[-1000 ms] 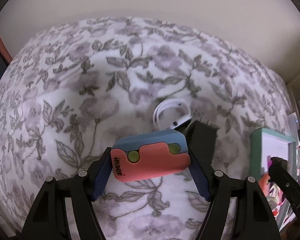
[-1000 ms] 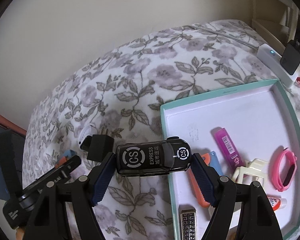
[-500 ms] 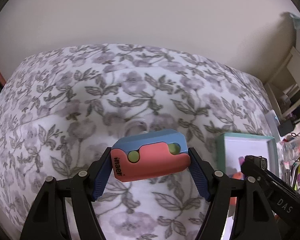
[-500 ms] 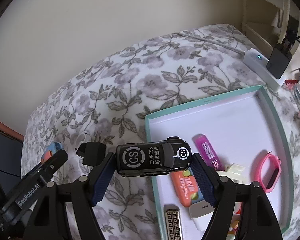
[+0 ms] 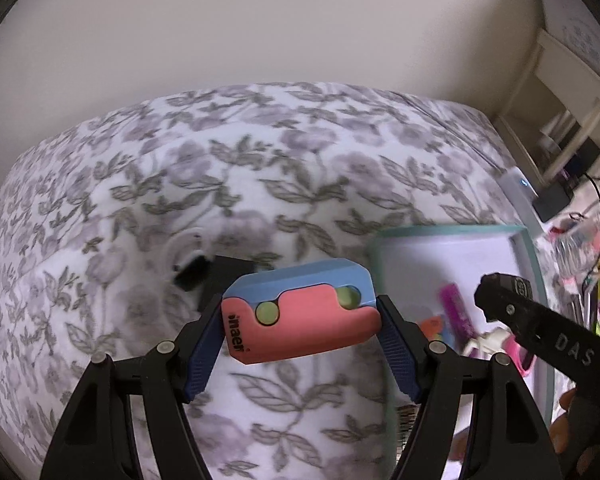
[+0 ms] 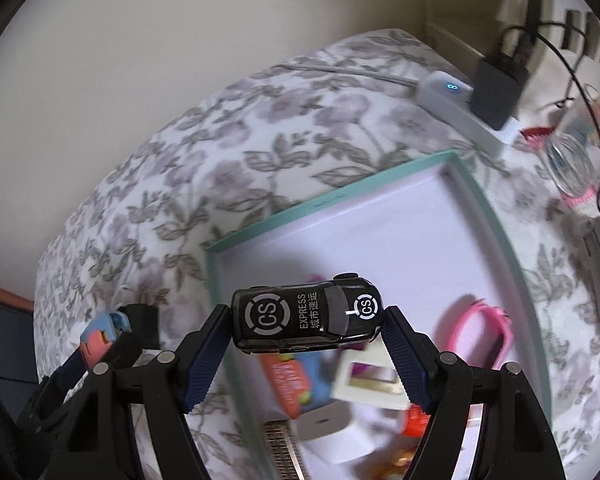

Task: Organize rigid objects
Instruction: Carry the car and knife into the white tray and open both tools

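Note:
My left gripper (image 5: pixel 302 330) is shut on a pink and blue plastic block (image 5: pixel 300 316) marked "inaer", held above the floral cloth left of the teal-rimmed tray (image 5: pixel 534 256). My right gripper (image 6: pixel 306 330) is shut on a black toy car (image 6: pixel 306 320) marked "CS EXPRESS", held over the tray's (image 6: pixel 324 204) near left part. The tray holds a pink band (image 6: pixel 482 330), an orange and blue item (image 6: pixel 290 378), a cream frame (image 6: pixel 370 378) and other small things. The left gripper with its block (image 6: pixel 100 336) shows at the right wrist view's left edge.
A black charger block (image 5: pixel 220 276) and a white coiled cable (image 5: pixel 184 242) lie on the cloth left of the tray. A white power strip (image 6: pixel 464 110) with a black plug (image 6: pixel 498 92), a glass (image 6: pixel 572 164) and clutter sit at the right. A wall stands behind.
Both grippers have moved right toward the tray with their objects held. The right gripper now hangs over the tray's inside; the charger and cable have slid left in the left view.

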### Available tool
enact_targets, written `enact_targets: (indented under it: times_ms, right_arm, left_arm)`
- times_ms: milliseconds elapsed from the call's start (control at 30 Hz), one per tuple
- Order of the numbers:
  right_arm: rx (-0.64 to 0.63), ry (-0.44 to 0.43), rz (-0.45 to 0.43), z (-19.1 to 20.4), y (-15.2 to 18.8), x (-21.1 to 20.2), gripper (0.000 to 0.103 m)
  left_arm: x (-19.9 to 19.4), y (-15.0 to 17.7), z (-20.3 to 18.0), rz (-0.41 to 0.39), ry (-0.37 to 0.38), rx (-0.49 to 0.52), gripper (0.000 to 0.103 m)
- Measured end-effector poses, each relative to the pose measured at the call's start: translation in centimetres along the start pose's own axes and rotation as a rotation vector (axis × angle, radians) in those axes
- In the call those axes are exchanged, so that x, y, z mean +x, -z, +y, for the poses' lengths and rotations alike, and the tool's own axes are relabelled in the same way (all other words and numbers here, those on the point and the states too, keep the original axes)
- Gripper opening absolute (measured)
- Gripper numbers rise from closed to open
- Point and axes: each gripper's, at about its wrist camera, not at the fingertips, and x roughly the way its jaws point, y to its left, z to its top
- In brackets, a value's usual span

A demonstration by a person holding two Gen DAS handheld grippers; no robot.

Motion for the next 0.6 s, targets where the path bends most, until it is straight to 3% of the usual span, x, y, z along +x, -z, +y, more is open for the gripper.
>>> enact_targets:
  times_ms: [300, 600]
  right_arm:
    - [0.046, 0.024, -0.002, -3.2, -0.8, -0.1, 0.079]
    - [0.085, 0.040, -0.002, -5.6, -1.5, 0.1, 0.079]
  left_arm:
    - [1.4, 0.4, -5.1, 0.006, 0.012, 0.089, 0.074]
    - [2.4, 0.3, -7.6, 0.004, 0.023, 0.119, 0.074]
